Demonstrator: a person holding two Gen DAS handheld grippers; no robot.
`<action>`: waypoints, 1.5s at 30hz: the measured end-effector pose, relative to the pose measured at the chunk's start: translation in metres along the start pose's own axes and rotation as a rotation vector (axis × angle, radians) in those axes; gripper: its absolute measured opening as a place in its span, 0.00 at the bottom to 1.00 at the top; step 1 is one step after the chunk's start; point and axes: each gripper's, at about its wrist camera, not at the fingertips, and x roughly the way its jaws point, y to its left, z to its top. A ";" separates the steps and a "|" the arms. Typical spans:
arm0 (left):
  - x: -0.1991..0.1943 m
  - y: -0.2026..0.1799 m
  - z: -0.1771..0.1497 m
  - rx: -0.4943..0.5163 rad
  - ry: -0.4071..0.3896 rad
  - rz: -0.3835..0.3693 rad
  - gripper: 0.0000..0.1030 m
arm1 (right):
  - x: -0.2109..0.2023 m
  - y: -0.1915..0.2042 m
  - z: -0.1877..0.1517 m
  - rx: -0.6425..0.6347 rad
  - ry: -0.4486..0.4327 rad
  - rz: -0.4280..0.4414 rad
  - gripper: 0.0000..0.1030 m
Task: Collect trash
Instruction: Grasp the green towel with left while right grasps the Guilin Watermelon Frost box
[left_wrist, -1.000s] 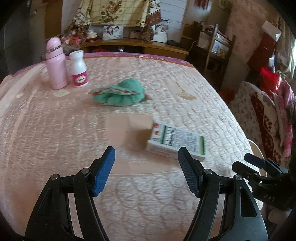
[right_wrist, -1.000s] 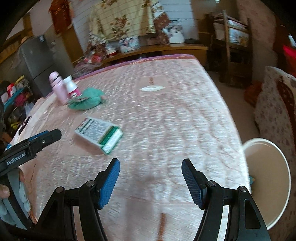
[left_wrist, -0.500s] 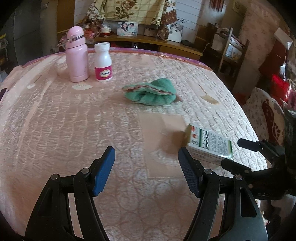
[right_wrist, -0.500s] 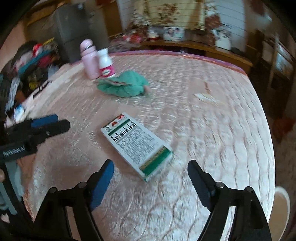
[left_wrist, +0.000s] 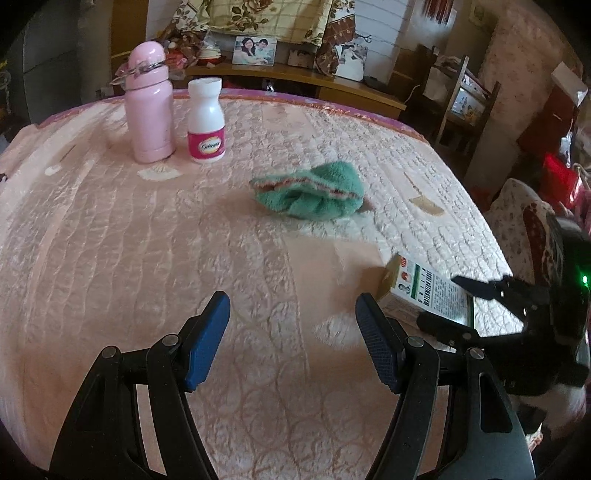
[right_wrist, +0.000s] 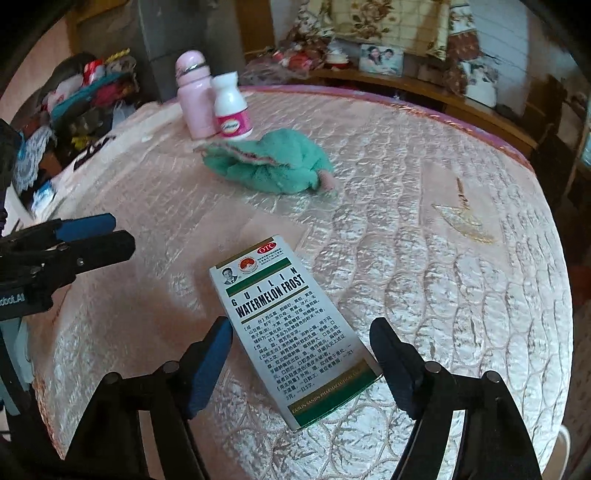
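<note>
L side first: the left gripper (left_wrist: 291, 341) hangs over bare quilted mattress (left_wrist: 147, 258), jaws apart, nothing between the blue pads, only pink cover under them. In the right wrist view the same tool (right_wrist: 86, 236) pokes in from the L edge, tips over the mattress, well apart from the box.

Far L at the back: pink flask (left_wrist: 148, 101) upright, white pill bottle (left_wrist: 205, 120) w/ pink label just beside it on its R, also upright. Can't tell if the two touch. A pale patch on the cover sits in front of them.

Moving to the middle: green towel (left_wrist: 310, 194), bunched into a lump w/ a reddish trim, lying alone mid-mattress, apart from the bottles and apart from the box.

Now the task's thing: medicine box (right_wrist: 291, 343), white w/ green bands, reading "Watermelon Frost", lying flat on the mattress near the front R part, long side angled away from the camera. In the left wrist view the box (left_wrist: 424, 291) sits R of the left gripper's R finger, w/ the other tool reaching over it.

R side: right gripper (right_wrist: 301, 365) straddles the near half of the box, one pad each side, jaws closing but pads not pressing yet, gaps show both sides, wider on the R. From the left wrist view that gripper (left_wrist: 447, 304) comes in from the R edge, a green light glowing on its body.

Beyond the far edge: a wooden shelf (left_wrist: 295, 75) w/ a framed photo (left_wrist: 255, 51).
</note>
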 end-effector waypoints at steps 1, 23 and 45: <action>0.001 0.000 0.006 -0.002 -0.007 -0.006 0.68 | -0.003 -0.003 -0.001 0.022 -0.008 -0.015 0.70; 0.084 0.003 0.065 -0.112 0.148 -0.112 0.67 | -0.049 -0.066 -0.051 0.340 -0.092 -0.190 0.67; 0.054 -0.045 0.053 0.238 0.030 -0.031 0.68 | -0.044 -0.062 -0.043 0.327 -0.060 -0.169 0.76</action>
